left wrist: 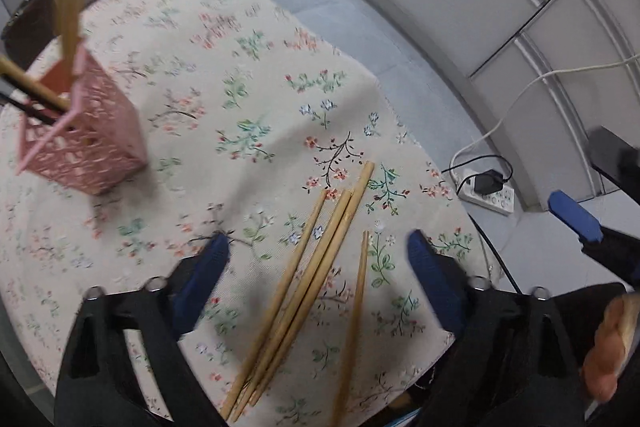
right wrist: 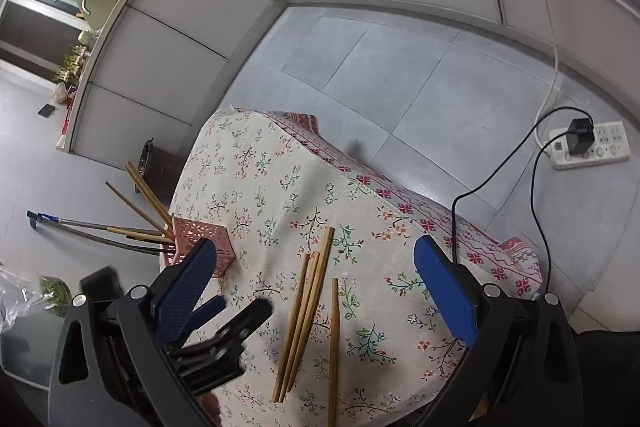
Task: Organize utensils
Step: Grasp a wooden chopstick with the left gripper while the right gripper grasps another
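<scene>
chopsticks [left wrist: 320, 291]: four loose on the floral tabletop [left wrist: 240, 75], three bunched, one just beside them
holder [left wrist: 86, 143]: pink, far left, utensils inside, well apart from loose ones
left claw [left wrist: 318, 251]: wide, empty, above the chopsticks
right claw [right wrist: 316, 269]: wide, empty
</scene>
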Available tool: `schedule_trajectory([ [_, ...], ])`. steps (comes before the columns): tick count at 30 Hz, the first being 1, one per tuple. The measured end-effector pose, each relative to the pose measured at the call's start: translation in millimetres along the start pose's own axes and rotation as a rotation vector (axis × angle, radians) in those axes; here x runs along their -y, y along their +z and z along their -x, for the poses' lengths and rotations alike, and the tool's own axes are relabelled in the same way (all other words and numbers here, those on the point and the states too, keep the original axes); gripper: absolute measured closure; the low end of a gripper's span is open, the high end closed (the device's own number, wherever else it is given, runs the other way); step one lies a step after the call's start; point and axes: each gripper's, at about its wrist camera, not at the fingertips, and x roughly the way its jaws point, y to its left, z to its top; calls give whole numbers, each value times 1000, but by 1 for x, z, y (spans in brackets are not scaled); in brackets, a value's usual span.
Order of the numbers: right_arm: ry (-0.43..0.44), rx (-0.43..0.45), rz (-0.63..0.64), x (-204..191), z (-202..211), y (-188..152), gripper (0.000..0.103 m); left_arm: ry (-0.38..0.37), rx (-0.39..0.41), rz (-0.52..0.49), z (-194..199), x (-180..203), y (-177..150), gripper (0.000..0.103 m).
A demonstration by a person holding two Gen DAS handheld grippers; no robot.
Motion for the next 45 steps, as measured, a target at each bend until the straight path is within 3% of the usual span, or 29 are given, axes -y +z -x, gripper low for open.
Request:
schedule_trajectory([
  [1,0,-14,-14,4,-2,1,7,-3,-40,10,-13,0,5,44],
  [2,1,-32,-34,10,-5,1,7,-4,-71,20,-23,-2,9,49],
  [6,1,-106,-85,20,-19,2,7,7,-133,27,-52,-5,13,60],
  [9,-3,-132,-80,18,-27,0,7,8,-135,10,-56,-2,14,65],
  [11,-11,-155,-79,18,-33,-3,7,13,-127,-1,-56,0,15,76],
  [21,-51,-192,-92,23,-44,-7,7,-36,-128,22,-54,-11,14,81],
  [27,-56,-208,-93,24,-50,-9,7,-73,-85,44,-41,-20,17,81],
  [36,-73,-237,-84,24,-57,-15,7,54,-125,-39,-57,-9,11,85],
  [40,-99,-247,-100,27,-63,-17,7,117,-91,-99,-59,3,6,88],
  [41,-104,-250,-111,29,-64,-18,7,118,-80,-94,-60,2,5,94],
  [43,-109,-254,-120,31,-67,-19,7,97,-52,-63,-57,-5,1,97],
  [45,-118,-261,-102,29,-70,-21,7,148,-16,-65,-52,-12,-5,99],
])
